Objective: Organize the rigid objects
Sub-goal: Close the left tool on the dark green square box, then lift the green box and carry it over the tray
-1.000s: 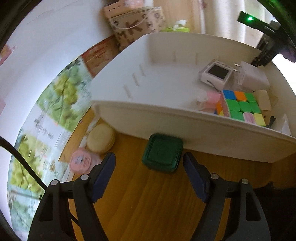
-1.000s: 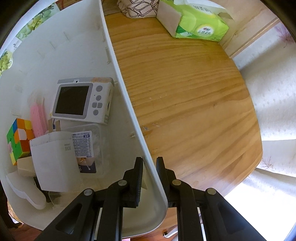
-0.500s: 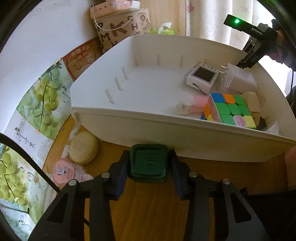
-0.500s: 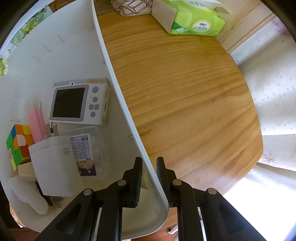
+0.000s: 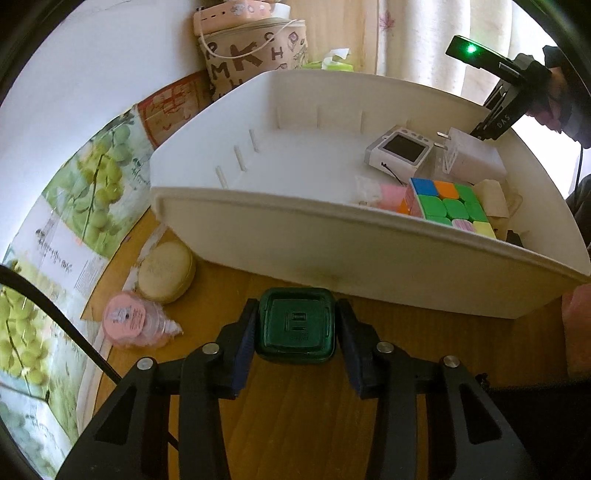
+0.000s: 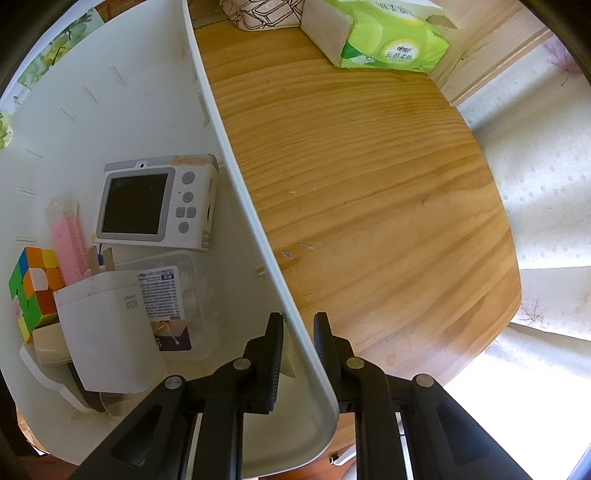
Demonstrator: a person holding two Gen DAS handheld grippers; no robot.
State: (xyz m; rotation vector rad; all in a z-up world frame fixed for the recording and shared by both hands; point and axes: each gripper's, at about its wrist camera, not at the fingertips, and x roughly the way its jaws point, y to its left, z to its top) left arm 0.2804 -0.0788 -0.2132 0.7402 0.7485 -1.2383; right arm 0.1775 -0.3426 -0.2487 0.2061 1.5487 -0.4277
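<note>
Green square case clenched between left gripper jaws just closed, low over wooden bench; white bin wall pinched by right gripper jaws.

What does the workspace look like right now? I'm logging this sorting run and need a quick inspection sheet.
Surface: wooden table, bare beside the bin.
Job's things: green square box on the table; white bin holds a puzzle cube, small camera and charger.
Clutter: tissue pack, round tin, pink tub.
Grippers: left gripper shut on the green square box; right gripper clamps the bin's wall.
Cables: black cable at left.
Surroundings: curtain, lettered bag.
</note>
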